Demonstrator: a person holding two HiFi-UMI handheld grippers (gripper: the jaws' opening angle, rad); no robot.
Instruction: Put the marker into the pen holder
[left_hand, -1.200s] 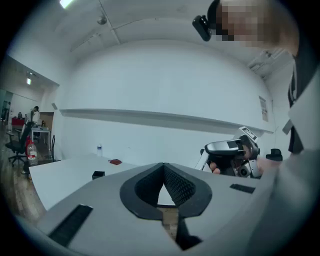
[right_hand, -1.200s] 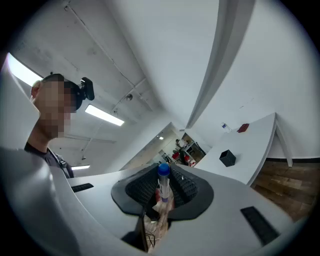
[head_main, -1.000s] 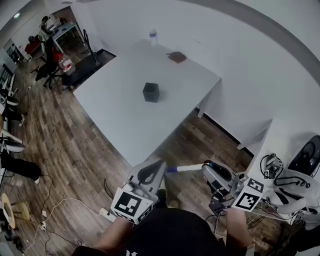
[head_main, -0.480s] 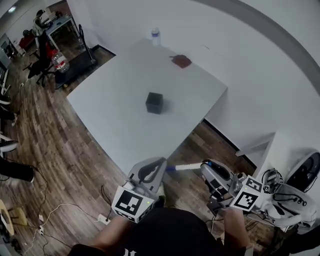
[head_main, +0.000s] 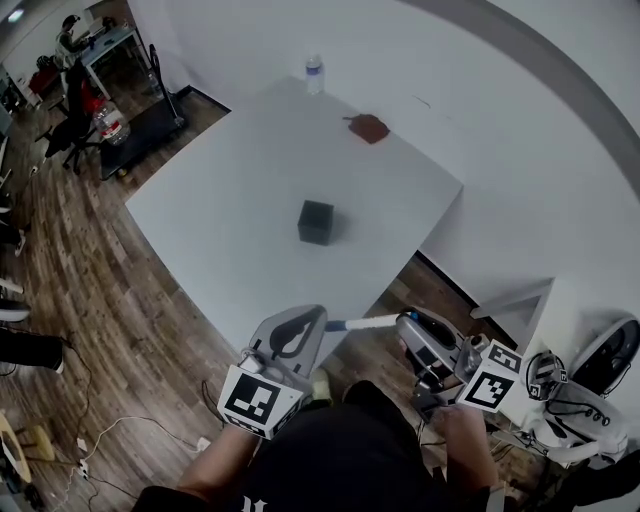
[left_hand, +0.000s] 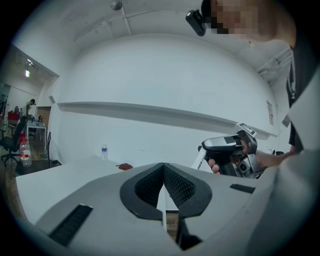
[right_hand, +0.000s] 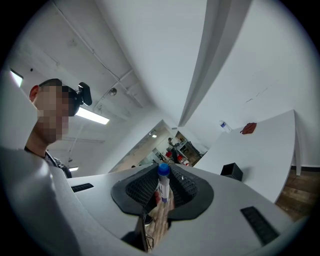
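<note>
Two grippers hang near the closest corner of the white table (head_main: 230, 200). The right gripper (head_main: 404, 321) is clamped on a white marker with a blue cap (head_main: 362, 323). The marker's long axis runs straight out along the jaws, roughly level, cap end foremost. It points sideways at the left gripper (head_main: 314, 316), whose jaws are pressed together with nothing between them. The black cube-shaped pen holder (head_main: 316, 221) stands mid-table, well apart from the marker.

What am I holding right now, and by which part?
The right tongs clamp the marker by its white barrel, blue cap poking out ahead. The left tongs are shut, empty.
</note>
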